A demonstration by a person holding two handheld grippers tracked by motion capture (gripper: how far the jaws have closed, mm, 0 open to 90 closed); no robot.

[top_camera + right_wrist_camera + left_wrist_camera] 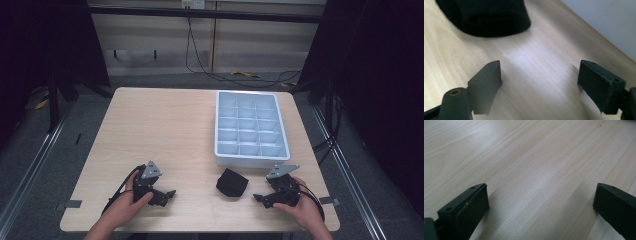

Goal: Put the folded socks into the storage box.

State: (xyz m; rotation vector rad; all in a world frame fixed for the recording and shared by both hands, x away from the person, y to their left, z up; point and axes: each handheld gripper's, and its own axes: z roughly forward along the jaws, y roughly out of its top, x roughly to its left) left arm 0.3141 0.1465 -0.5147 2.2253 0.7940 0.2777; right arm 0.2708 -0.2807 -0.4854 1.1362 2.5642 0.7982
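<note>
A black bundle of cloth (232,182) lies on the wooden table (165,130) near its front edge, just in front of a grey compartment tray (249,128). My right gripper (258,198) rests on the table to the right of the bundle, jaws pointing toward it. In the right gripper view the jaws stand wide apart over bare wood, and the black cloth (486,17) lies a short way ahead, untouched. My left gripper (170,193) rests at the front left, held by a hand. In the left gripper view its jaws are spread wide with only table between them.
The tray has several empty compartments and sits at the table's right half, its white wall (604,20) close beside my right gripper. Cables trail on the floor (225,77) beyond the table's far edge. Dark curtains flank both sides.
</note>
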